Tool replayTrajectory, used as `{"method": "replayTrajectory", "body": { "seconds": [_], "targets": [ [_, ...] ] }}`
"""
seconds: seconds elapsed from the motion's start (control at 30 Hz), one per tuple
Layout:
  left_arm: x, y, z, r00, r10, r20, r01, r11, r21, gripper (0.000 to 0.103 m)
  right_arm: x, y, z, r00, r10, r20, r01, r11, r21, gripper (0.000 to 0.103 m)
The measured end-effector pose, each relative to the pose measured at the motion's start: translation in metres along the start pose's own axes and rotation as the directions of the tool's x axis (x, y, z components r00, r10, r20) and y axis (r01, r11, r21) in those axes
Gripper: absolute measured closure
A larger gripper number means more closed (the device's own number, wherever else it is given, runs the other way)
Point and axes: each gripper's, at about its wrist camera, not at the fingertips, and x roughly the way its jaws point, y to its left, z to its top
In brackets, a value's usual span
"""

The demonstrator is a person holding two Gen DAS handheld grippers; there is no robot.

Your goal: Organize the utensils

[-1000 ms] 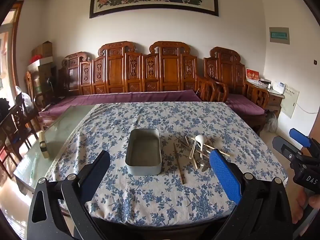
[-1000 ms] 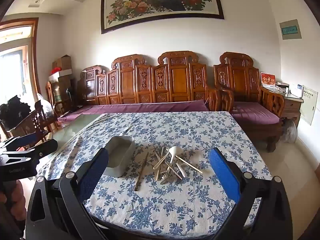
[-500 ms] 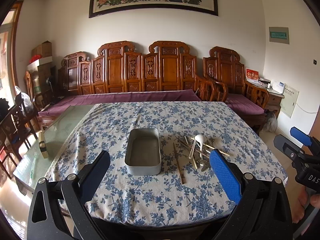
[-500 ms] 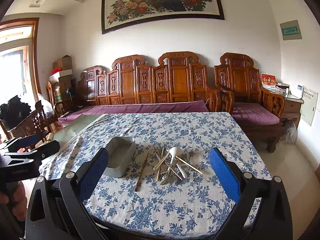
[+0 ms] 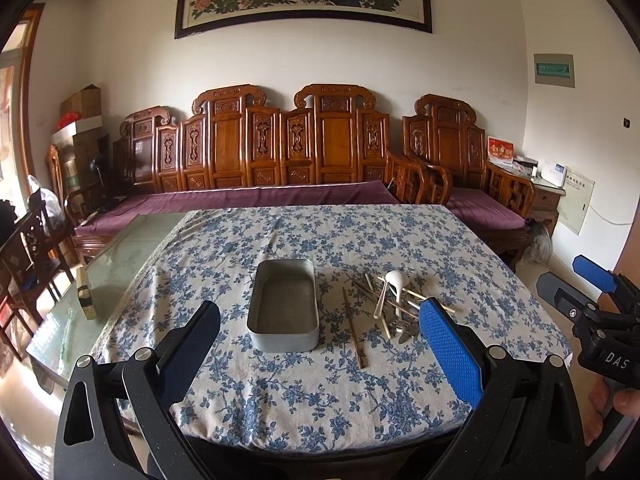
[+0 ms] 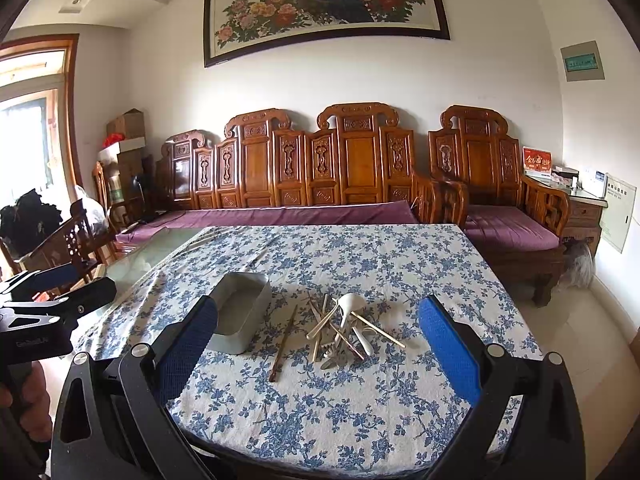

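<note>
Grippers, left (image 5: 316,336) and right (image 6: 316,336), hover spread wide and empty short of the table's (image 5: 280,412) near edge, almost unmoved over the last second, with jumbled utensils (image 6: 344,332) beside the empty tin (image 5: 285,306), sorting unstarted.

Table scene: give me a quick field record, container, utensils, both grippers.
container: metal tin, open, nothing in it, on the floral tablecloth
utensil pile: to the right of the tin, tangled chopsticks, metal cutlery and a white spoon on top
stray item: brown chopsticks, flat between tin and pile
left gripper: open, holding nothing, short of the table's near edge
right gripper: open, holding nothing, short of the table's near edge
sorted so far: nothing
</note>
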Motion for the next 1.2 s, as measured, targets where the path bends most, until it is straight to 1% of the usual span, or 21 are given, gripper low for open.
{"method": "replayTrajectory", "body": {
  "seconds": [1.2],
  "targets": [
    [-0.0076, -0.0057, 0.0079, 1.000, -0.007, 0.002, 0.007, 1.000, 0.006, 0.006, -0.0012, 0.0009, -0.0013, 1.000, 0.003, -0.001, -0.003, 1.000, 0.001, 0.002]
  ]
}}
